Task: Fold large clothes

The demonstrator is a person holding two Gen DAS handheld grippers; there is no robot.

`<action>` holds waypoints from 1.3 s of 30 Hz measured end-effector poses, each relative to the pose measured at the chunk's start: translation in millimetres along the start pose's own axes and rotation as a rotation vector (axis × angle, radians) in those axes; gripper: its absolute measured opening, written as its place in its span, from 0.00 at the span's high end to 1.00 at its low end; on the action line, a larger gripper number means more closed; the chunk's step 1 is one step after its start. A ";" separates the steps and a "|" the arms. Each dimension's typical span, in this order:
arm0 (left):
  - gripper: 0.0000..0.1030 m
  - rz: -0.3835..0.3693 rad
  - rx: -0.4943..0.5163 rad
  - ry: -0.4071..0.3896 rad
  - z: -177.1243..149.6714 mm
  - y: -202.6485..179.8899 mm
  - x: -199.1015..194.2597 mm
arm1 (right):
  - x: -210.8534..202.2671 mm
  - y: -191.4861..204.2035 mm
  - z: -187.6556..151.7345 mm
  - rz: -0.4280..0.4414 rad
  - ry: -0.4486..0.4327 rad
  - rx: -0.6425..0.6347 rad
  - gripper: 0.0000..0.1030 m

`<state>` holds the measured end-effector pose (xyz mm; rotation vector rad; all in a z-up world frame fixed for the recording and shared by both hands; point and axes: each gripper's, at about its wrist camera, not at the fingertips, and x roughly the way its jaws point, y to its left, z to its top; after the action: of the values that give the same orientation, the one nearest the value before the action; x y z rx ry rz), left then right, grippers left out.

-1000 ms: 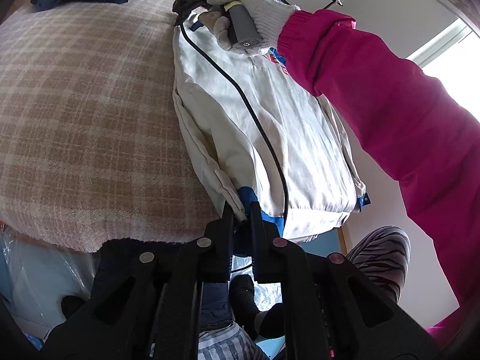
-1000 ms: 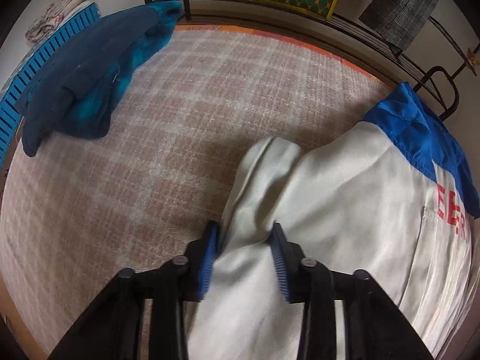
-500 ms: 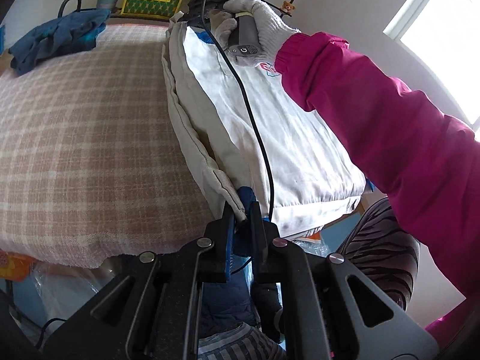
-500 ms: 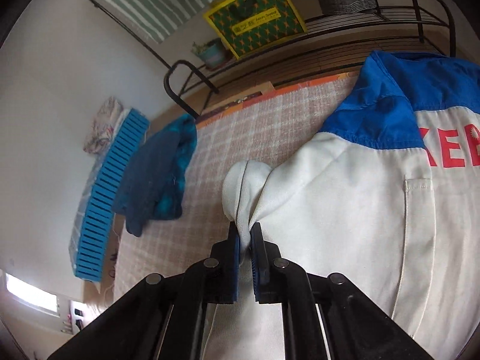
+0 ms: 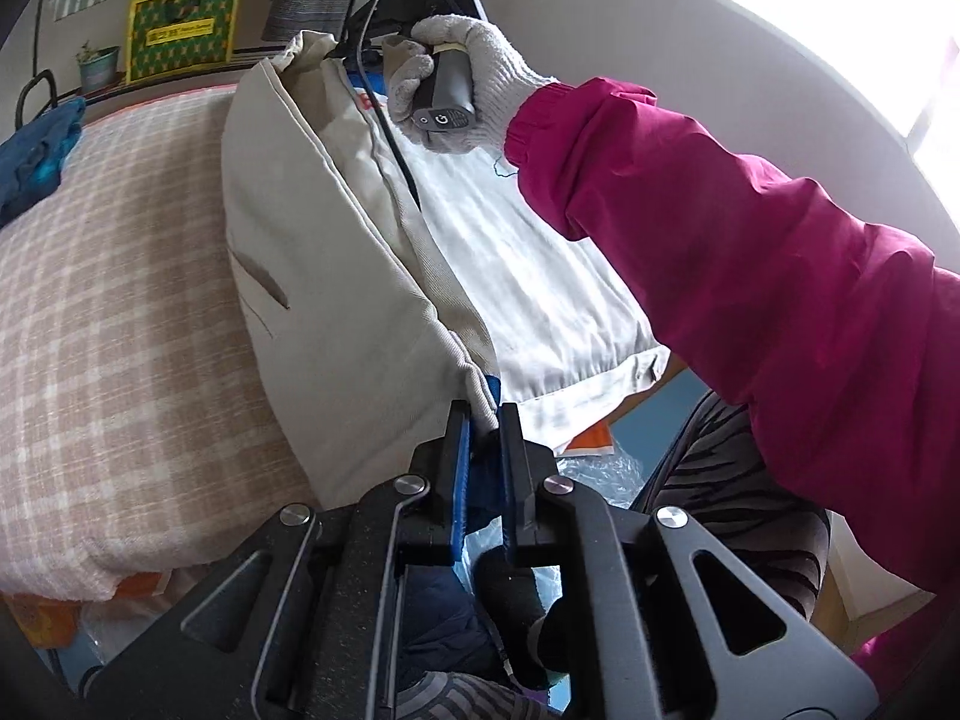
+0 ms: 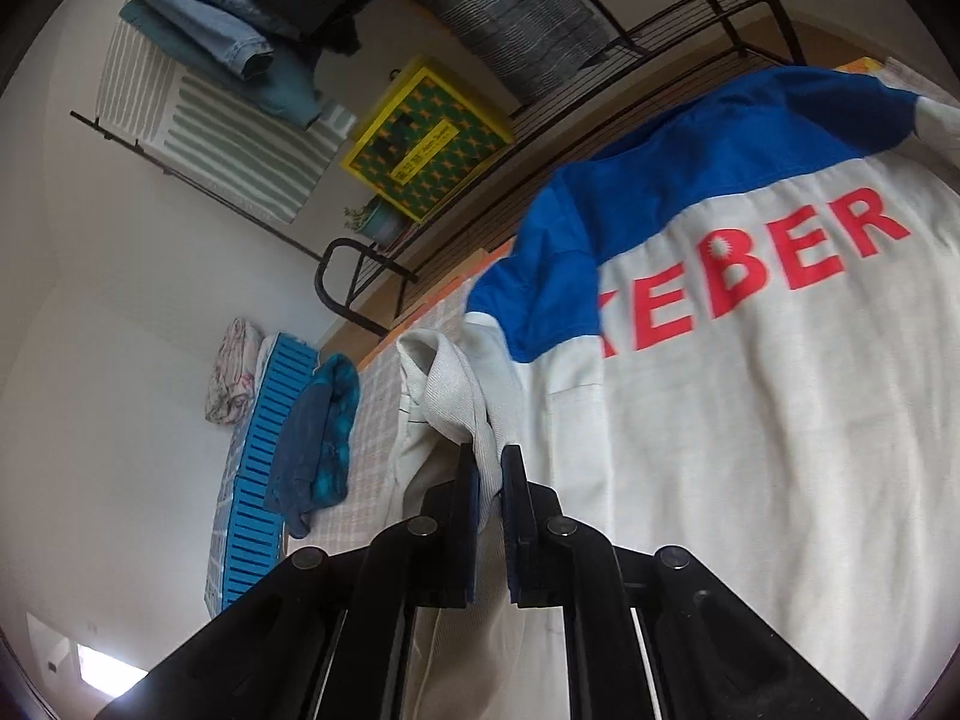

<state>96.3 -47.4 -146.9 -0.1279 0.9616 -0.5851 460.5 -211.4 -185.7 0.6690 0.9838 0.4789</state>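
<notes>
A cream jacket (image 5: pixel 336 276) with a blue yoke and red lettering (image 6: pixel 750 360) lies on a checked bed cover (image 5: pixel 108 312). Its left side is lifted up off the cover. My left gripper (image 5: pixel 483 414) is shut on the jacket's hem corner near the bed's front edge. My right gripper (image 6: pixel 489 462) is shut on a bunched fold at the jacket's shoulder. In the left wrist view the right gripper (image 5: pixel 384 54) is held by a gloved hand at the jacket's far end.
A dark blue garment (image 6: pixel 318 438) lies at the far left of the bed, next to a blue slatted crate (image 6: pixel 258 480). A black metal rack (image 6: pixel 540 114) with a yellow-green box (image 6: pixel 426 138) and folded clothes stands behind the bed. The person's pink sleeve (image 5: pixel 750 276) crosses the right.
Both grippers have lifted the jacket's left edge up off the bed cover. The right gripper, open around the shoulder fold a second ago, closed on it and rose.
</notes>
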 end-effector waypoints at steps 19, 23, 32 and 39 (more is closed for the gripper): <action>0.96 -0.038 0.045 0.159 13.6 -13.9 93.9 | -21.5 -73.0 10.2 0.025 0.073 0.036 0.56; 0.97 -0.032 0.050 0.156 16.0 -14.1 92.3 | 17.1 -59.1 3.1 -0.080 0.143 -0.027 0.54; 0.97 -0.035 0.059 0.151 3.5 -37.4 84.3 | 25.1 -40.6 8.9 -0.036 0.086 -0.064 0.99; 0.97 -0.059 0.073 0.192 -1.5 -36.3 106.3 | 30.8 -59.2 7.1 -0.247 0.087 -0.107 0.99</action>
<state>126.0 -133.1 -213.1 -0.0351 1.1242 -0.6953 485.7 -235.4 -243.0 0.4267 1.0986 0.3417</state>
